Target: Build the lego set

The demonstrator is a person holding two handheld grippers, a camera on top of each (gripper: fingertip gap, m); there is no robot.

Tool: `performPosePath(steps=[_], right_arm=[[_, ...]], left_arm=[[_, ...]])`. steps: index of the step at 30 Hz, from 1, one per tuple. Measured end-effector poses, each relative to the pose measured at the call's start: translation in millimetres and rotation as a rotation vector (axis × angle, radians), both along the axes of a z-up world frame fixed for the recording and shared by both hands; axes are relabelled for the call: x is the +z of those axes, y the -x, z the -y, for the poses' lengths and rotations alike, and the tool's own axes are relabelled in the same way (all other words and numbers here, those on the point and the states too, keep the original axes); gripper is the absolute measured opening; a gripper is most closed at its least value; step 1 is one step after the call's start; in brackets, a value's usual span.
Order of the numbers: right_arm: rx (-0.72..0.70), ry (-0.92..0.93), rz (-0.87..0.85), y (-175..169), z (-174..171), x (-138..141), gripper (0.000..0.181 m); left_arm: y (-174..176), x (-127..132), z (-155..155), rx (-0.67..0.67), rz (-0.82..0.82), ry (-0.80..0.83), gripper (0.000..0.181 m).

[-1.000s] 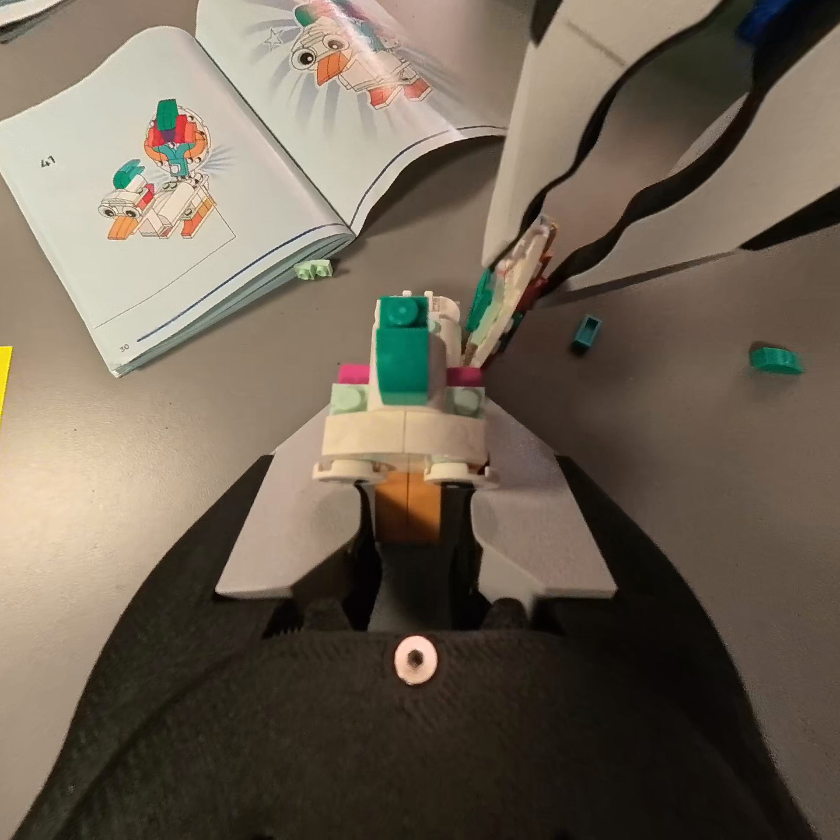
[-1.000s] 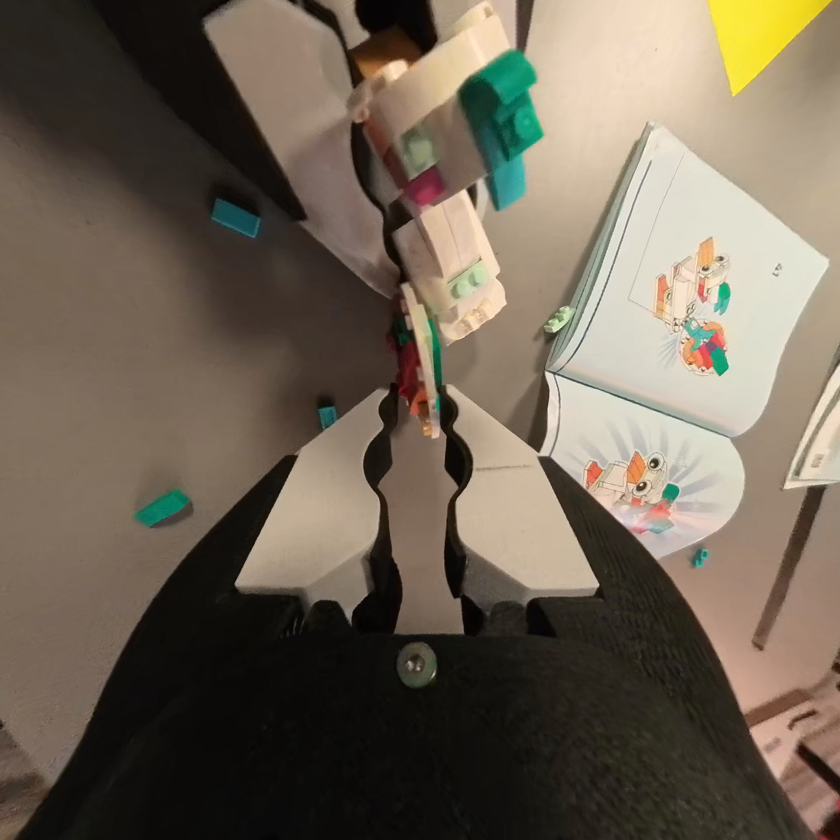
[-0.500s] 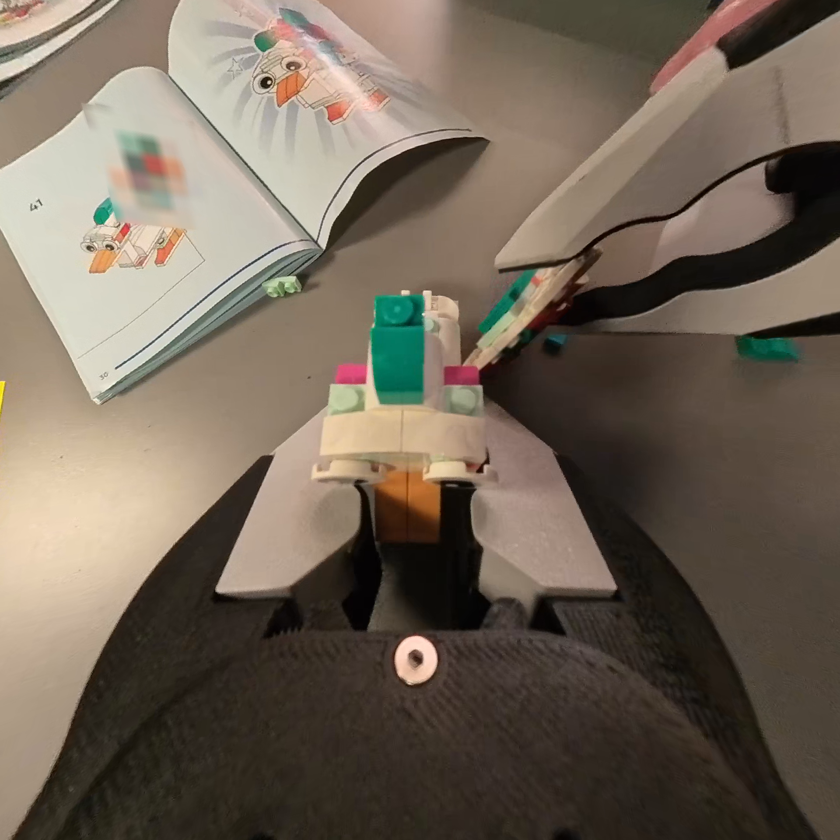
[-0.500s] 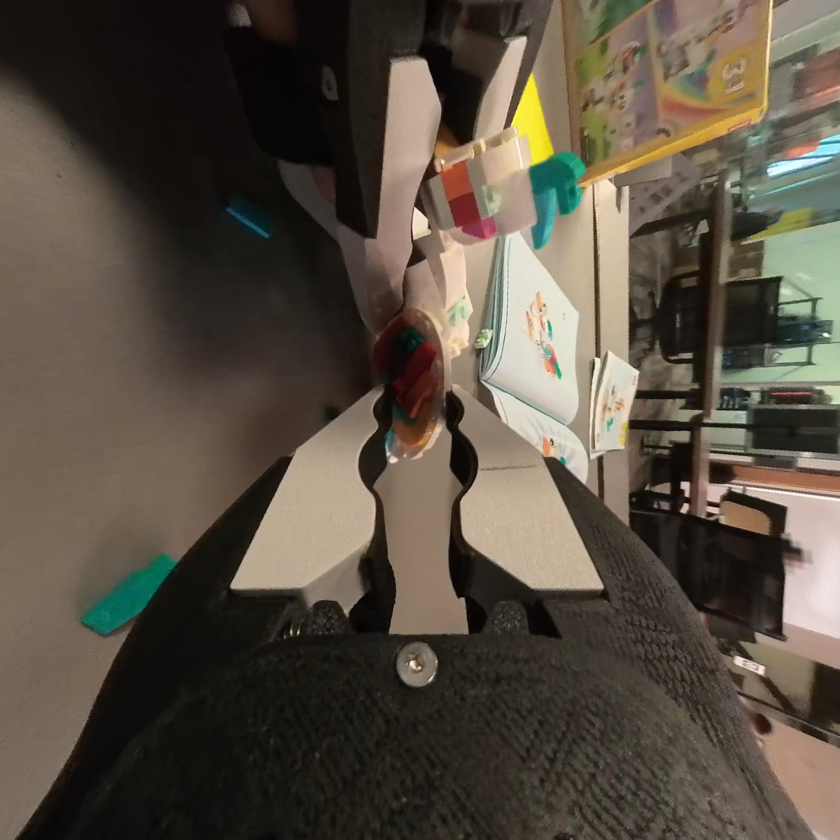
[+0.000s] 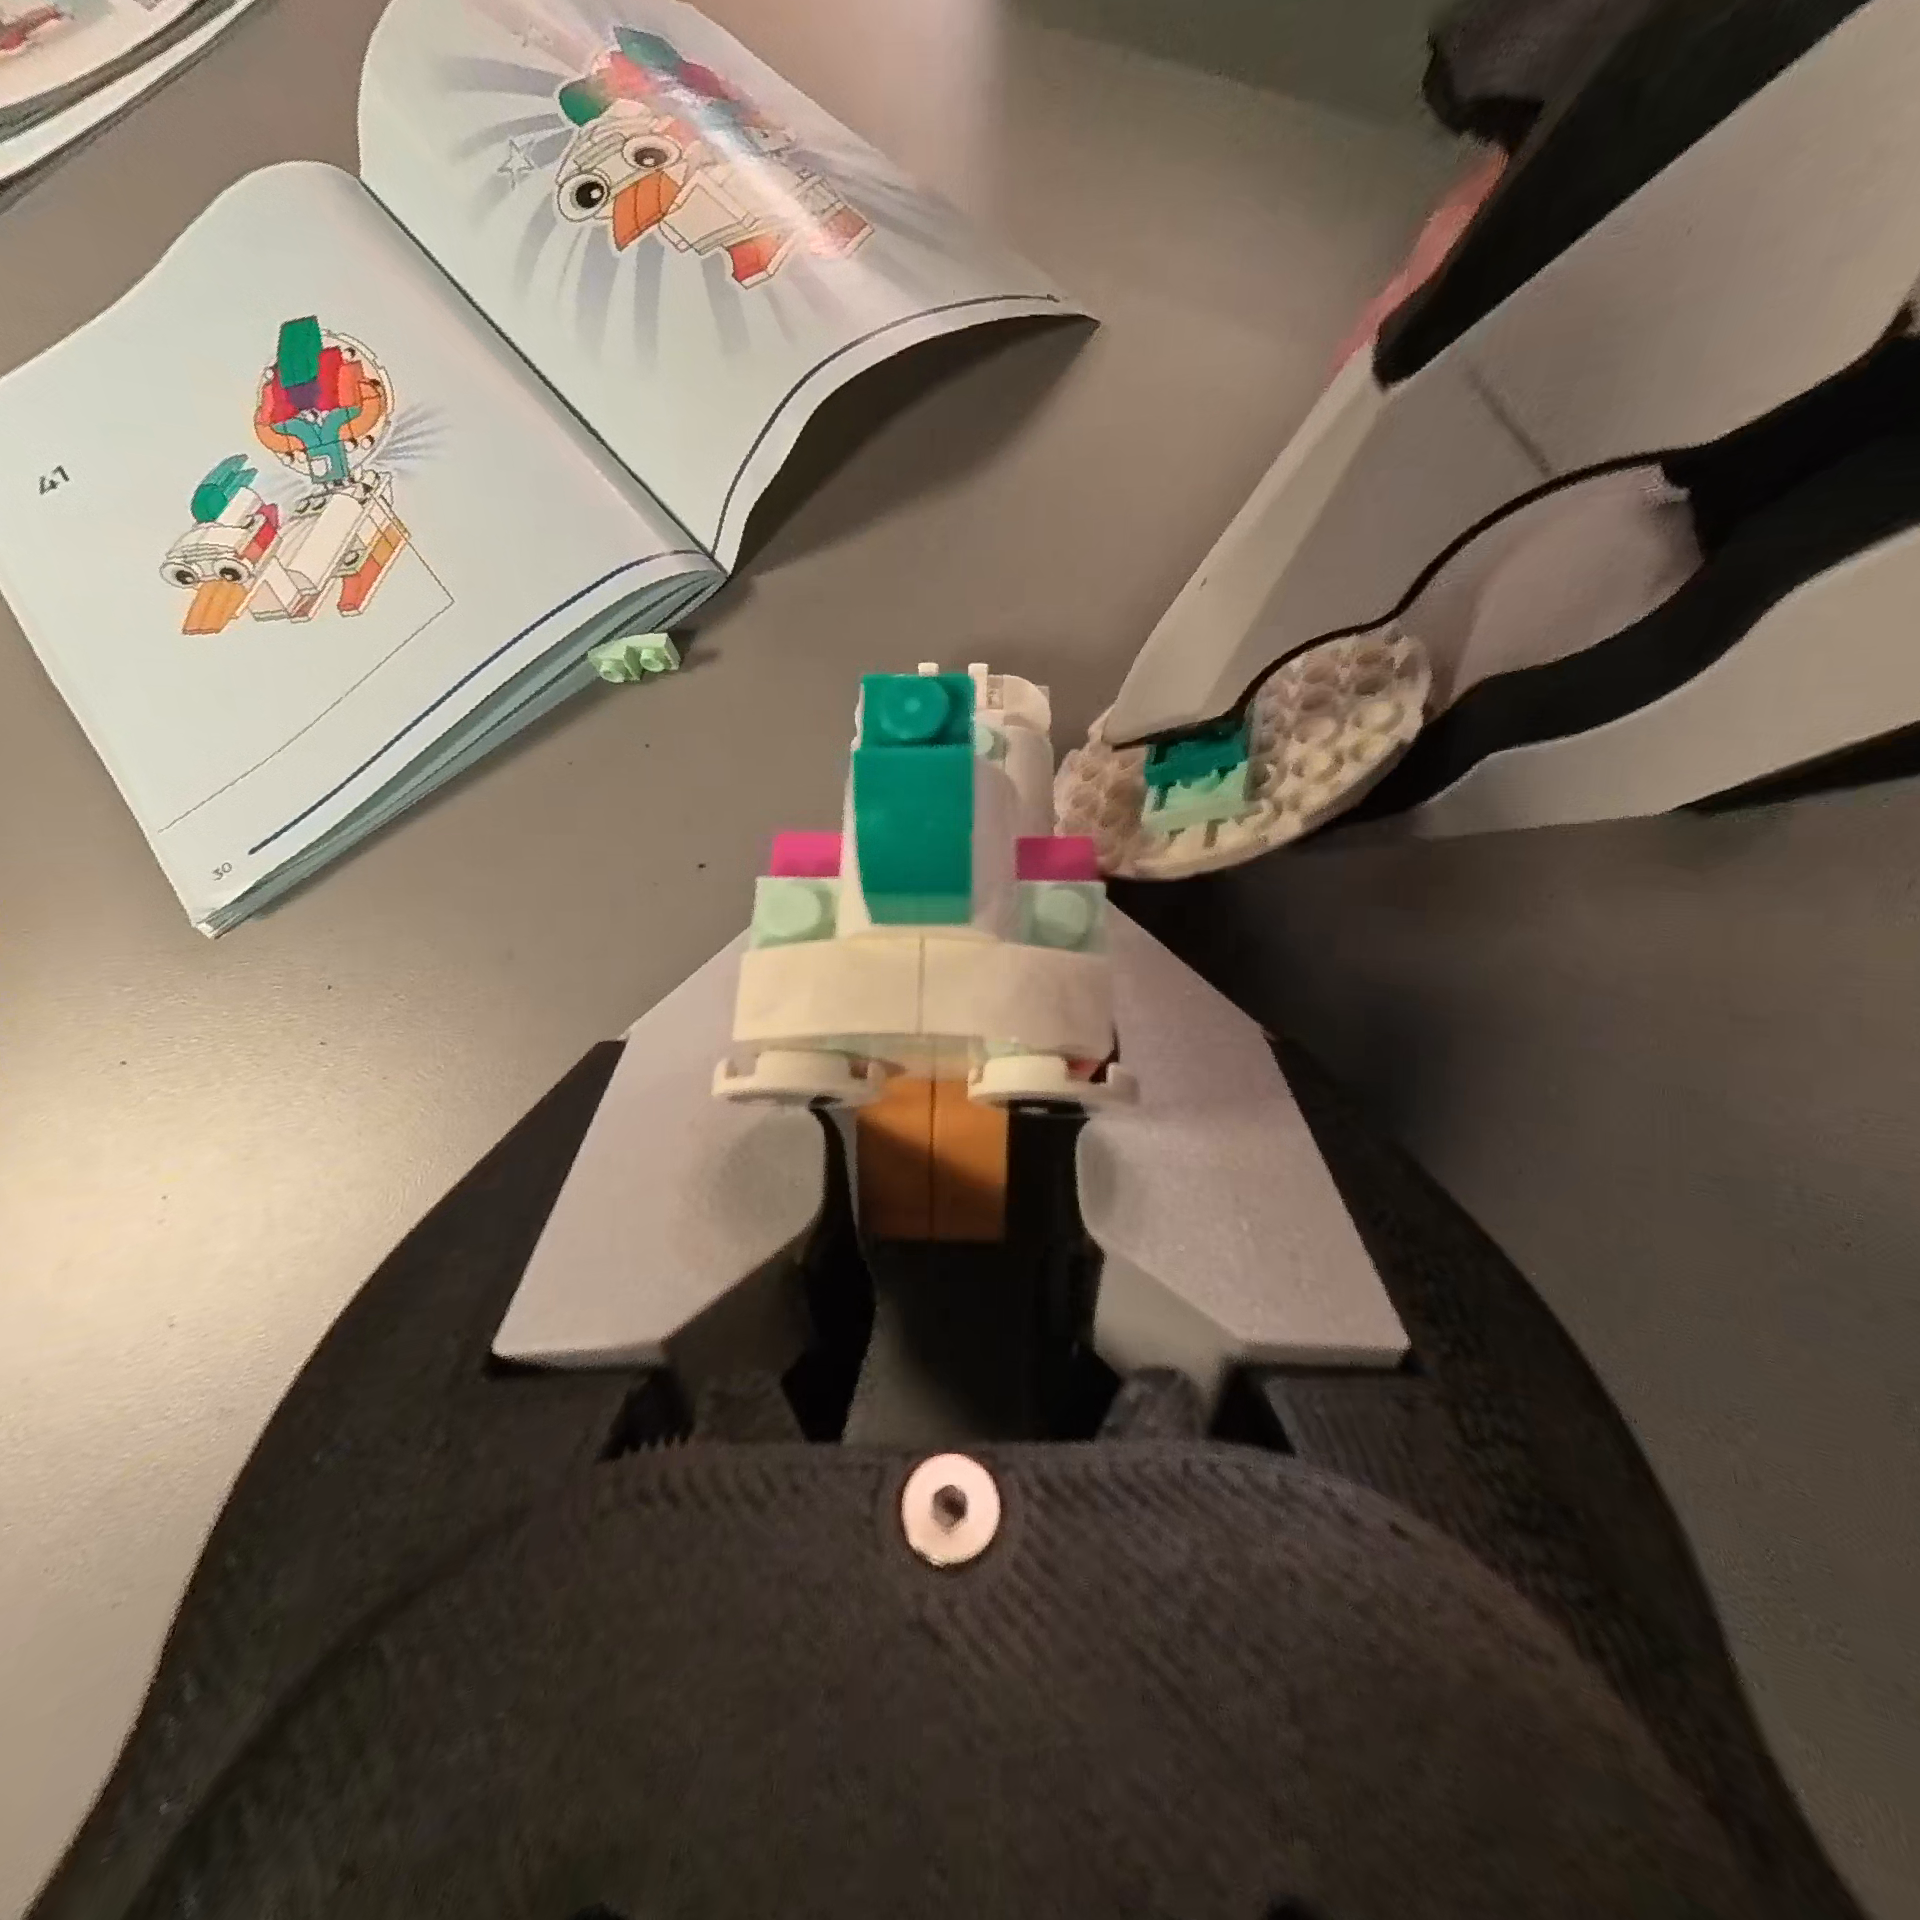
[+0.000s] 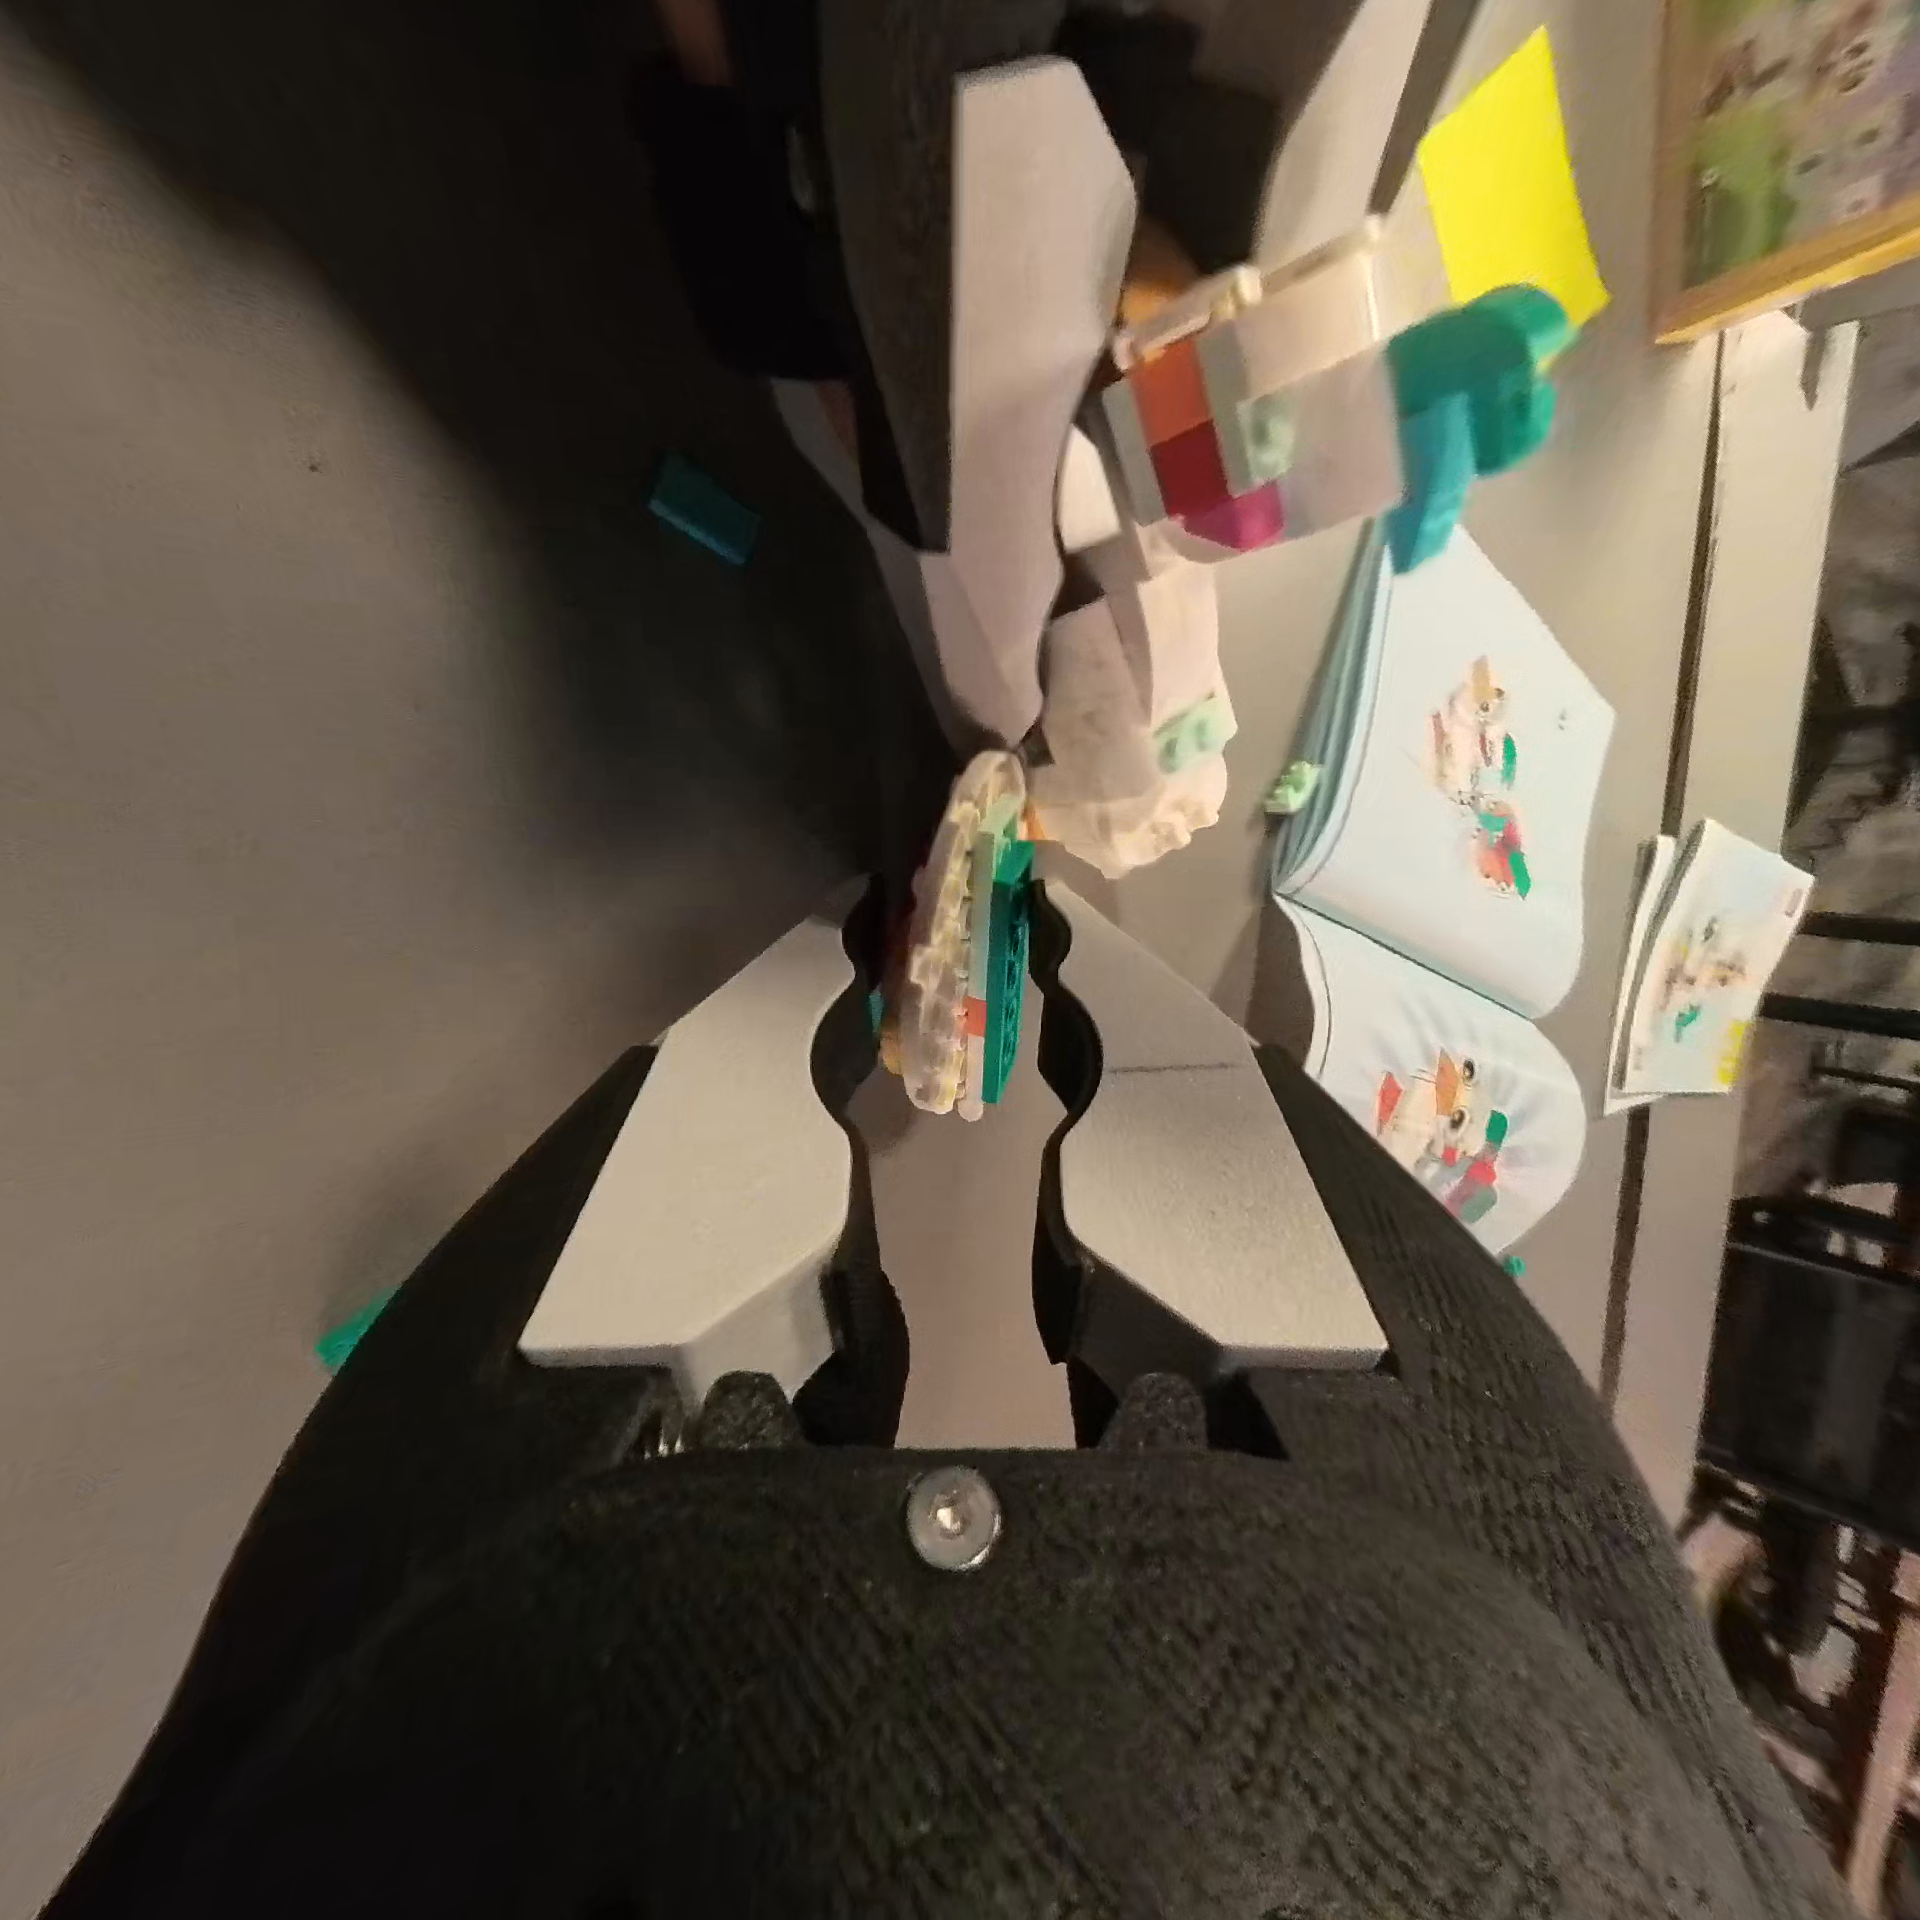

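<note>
My left gripper is shut on a white lego bird with a teal crest, pink and pale green side bricks and an orange beak that sits between the fingers. My right gripper comes in from the upper right, shut on a round white plate that carries teal and pale green bricks. The plate's edge is right beside the bird's rear right; I cannot tell if they touch. In the right wrist view the plate stands edge-on between my right gripper's fingers, with the bird just beyond.
An open instruction booklet lies at the far left on the grey table, with a pale green plate at its edge. Loose teal bricks lie on the table. A yellow sheet, a box and a second booklet lie farther off. Left tips to right tips: about 4 centimetres.
My right gripper has turned and lowered with the round plate, so the plate's underside and teal bricks now face the left camera. It stays close to the bird's rear. My left gripper has held still.
</note>
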State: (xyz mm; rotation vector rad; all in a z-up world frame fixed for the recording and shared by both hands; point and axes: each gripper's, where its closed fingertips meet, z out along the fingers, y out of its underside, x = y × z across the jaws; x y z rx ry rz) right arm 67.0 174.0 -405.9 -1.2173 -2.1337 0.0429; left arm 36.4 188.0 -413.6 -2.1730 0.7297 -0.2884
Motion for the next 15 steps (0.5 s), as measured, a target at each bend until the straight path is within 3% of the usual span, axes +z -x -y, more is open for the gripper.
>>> performPosePath(steps=[3, 5, 10, 15], right_arm=[[-0.072, 0.035, -0.081, -4.2, -13.9, 14.9, 0.025], [-0.187, 0.151, -0.257, -1.5, -26.5, 35.5, 0.025], [-0.490, 0.748, -0.928, 19.5, -51.7, 94.9, 0.024], [-0.555, 1.115, -1.267, 32.7, -62.6, 111.2, 0.024]], left_arm=[[2.5, 0.1, -1.3, 0.011, 0.005, -0.009, 0.035], [3.5, 0.4, -2.2, 0.016, 0.026, -0.002, 0.034], [5.6, 4.4, -5.0, 0.030, 0.051, -0.021, 0.035], [7.8, 19.5, -9.4, 0.060, 0.135, -0.082, 0.034]])
